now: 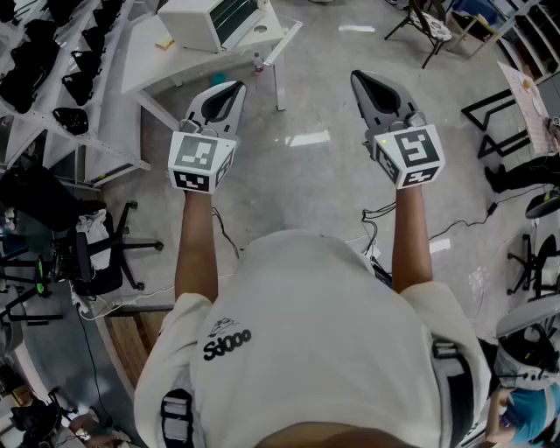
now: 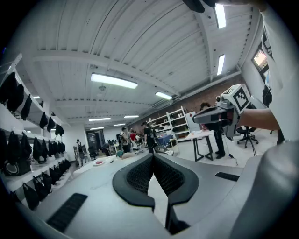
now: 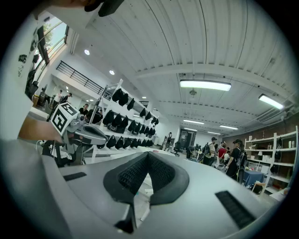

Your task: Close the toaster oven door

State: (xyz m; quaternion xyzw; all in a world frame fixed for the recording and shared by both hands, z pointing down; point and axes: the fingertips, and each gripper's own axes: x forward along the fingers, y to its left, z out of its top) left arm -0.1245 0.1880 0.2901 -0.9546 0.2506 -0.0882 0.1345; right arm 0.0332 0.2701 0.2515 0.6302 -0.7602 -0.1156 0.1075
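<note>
Closest in, the person's white shirt [image 1: 306, 332] fills the lower part of the head view, and two bare forearms [image 1: 197, 245] reach forward from it. Each one ends in a marker cube [image 1: 199, 162].

The left hand-held gripper [image 1: 234, 87] and the right hand-held gripper [image 1: 360, 77] are held out side by side, well apart from each other, over the bare concrete floor [image 1: 306, 175]. Both are closed. In each gripper's own view the ribbed black pads [image 2: 140, 175] meet at the tip with nothing between them, and each gripper shows off to the side in the other's view. Neither one touches anything.

Below and between the two grippers, dark cables [image 1: 376, 219] trail across the floor. Down to the left of the left hand-held gripper stands a black office chair [image 1: 101, 254].

Beyond the tips of the left hand-held gripper, a little to its left, is a white surface [image 1: 144, 52]. The toaster oven [image 1: 214, 22] sits on it, a pale box with a dark glass front, well apart from both grippers. From this height I can't tell whether its door is open or shut. Further left of that gripper, a rack [image 1: 52, 61] carries rows of dark hanging items. Far ahead in the gripper views, people [image 2: 149, 135] stand among shelving under long ceiling lights.
</note>
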